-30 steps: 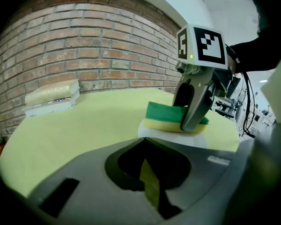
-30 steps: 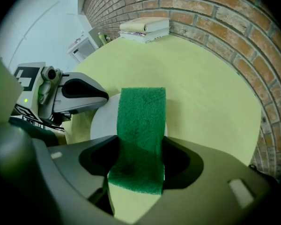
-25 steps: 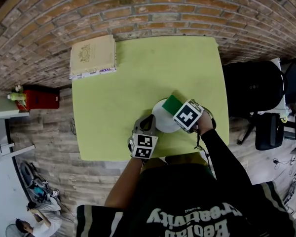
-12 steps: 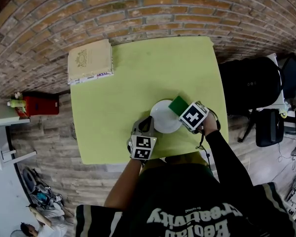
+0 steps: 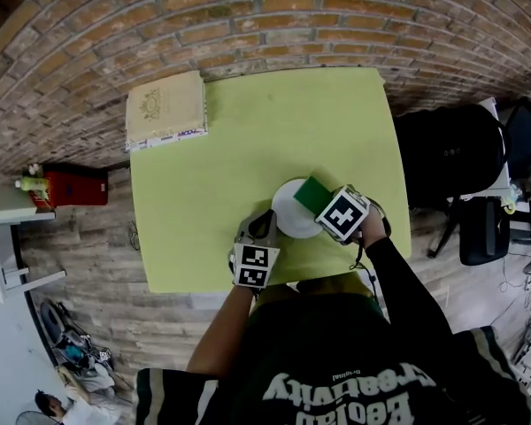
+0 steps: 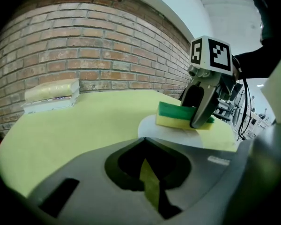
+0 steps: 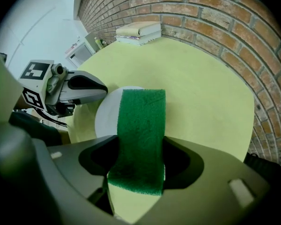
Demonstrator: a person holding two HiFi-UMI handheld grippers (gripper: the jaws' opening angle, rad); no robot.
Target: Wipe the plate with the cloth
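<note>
Two handheld grippers meet over a white plate [image 5: 286, 214] that sits on a yellow-green bench [image 5: 239, 140], close to its near edge and a little toward the near right corner. The right gripper [image 5: 326, 204] pinches a cloth [image 5: 311, 192], a thick pad that is green on top and yellow underneath. It holds the pad flat so the underside lies on the plate's right half, which looks like the posture for rubbing the surface. The left gripper [image 5: 264, 228] has its jaws drawn nearly together with nothing visible between them. Its tips sit at the plate's near left rim, probably to keep the plate from sliding under the wiping, though actual contact is unclear. Wiping seems under way. A stack of books [image 5: 166, 104] rests at the far left corner, well clear.
</note>
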